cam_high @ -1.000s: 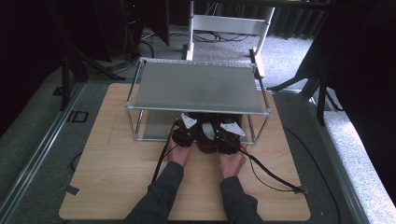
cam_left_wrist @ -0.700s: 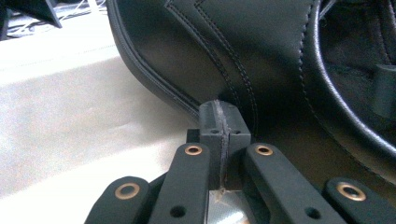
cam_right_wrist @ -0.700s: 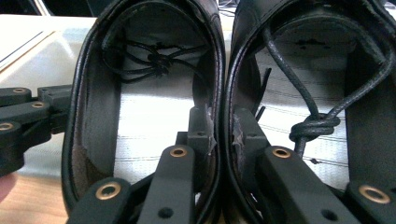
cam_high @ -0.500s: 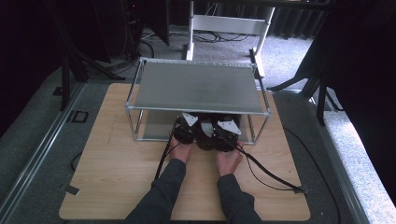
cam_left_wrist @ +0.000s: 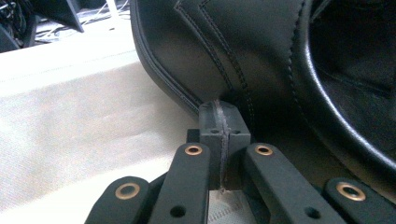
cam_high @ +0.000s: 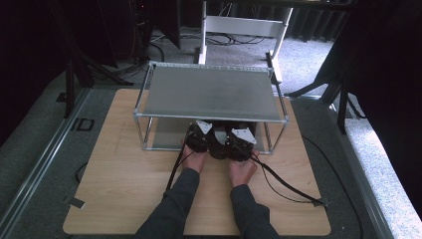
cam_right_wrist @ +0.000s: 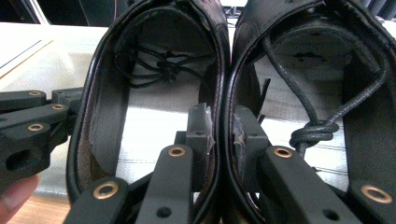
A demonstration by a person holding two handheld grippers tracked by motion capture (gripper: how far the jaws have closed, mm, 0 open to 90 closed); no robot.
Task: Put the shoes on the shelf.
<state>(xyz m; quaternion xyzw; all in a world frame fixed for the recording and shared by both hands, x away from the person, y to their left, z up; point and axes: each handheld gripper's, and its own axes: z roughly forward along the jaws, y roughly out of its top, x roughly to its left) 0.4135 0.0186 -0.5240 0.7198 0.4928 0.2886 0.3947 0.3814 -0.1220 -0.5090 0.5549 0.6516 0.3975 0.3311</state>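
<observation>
Two black leather shoes stand side by side, the left shoe (cam_right_wrist: 154,70) and the right shoe (cam_right_wrist: 317,70) with its knotted lace. My right gripper (cam_right_wrist: 223,121) has one jaw inside each shoe and is shut on their two touching walls. In the high view the right gripper (cam_high: 240,142) and the left gripper (cam_high: 199,137) sit close together at the rack's front, under its top shelf. My left gripper (cam_left_wrist: 223,114) is shut, with its tips against the outer side of a black shoe (cam_left_wrist: 233,51) and nothing between the jaws. The left gripper (cam_right_wrist: 28,126) lies just left of the shoes.
A metal rack (cam_high: 209,92) with a grey top shelf stands at the back of the wooden table (cam_high: 114,174), with a lower shelf (cam_high: 164,139) beneath. The right gripper's cable (cam_high: 283,184) trails across the table to the right. Both forearms come in from the bottom edge.
Both hands have edged slightly forward toward the rack's front. The grips look the same.
</observation>
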